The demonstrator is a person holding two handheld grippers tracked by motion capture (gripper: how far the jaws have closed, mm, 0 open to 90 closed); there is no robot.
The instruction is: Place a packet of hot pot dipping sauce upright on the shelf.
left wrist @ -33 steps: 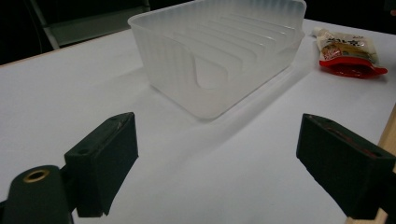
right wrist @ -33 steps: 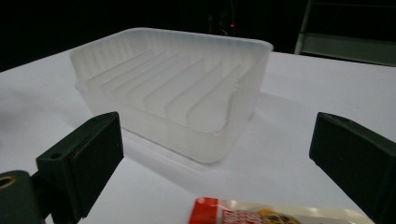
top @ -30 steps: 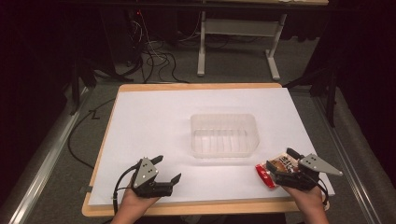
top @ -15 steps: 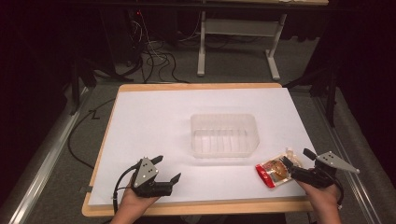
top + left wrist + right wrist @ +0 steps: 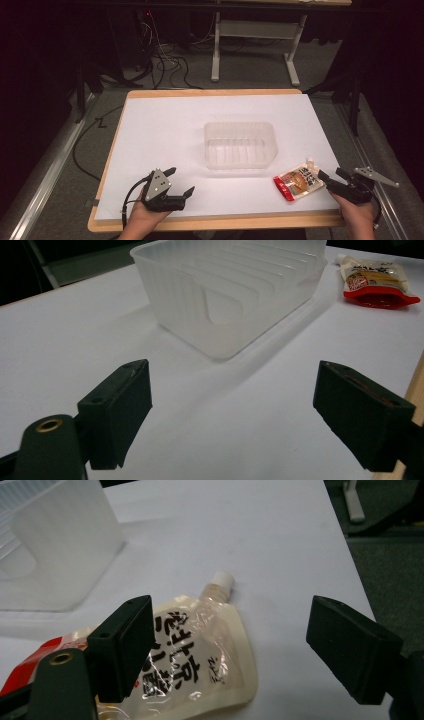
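Sauce pouch (image 5: pixel 298 181), a flat spouted packet with a red base, lies on the white worktop (image 5: pixel 165 130) beside the clear ribbed plastic tub (image 5: pixel 240 145). Right claw (image 5: pixel 334 179), released, has just been closing, its jaws astride the pouch's edge without pressing; left claw (image 5: pixel 181 183) gapes empty. Pinching only slick film could let it slip.

Ahead of the left tongs (image 5: pixel 176 186) the white tabletop (image 5: pixel 165 135) lies bare up to the clear ribbed plastic tub (image 5: pixel 240 145), the one tall obstacle at mid-table. Between tub and right tongs (image 5: pixel 331 179) lies a flat red-and-cream spouted pouch (image 5: pixel 297 181), low, just beside those tongs, apart from the tub.
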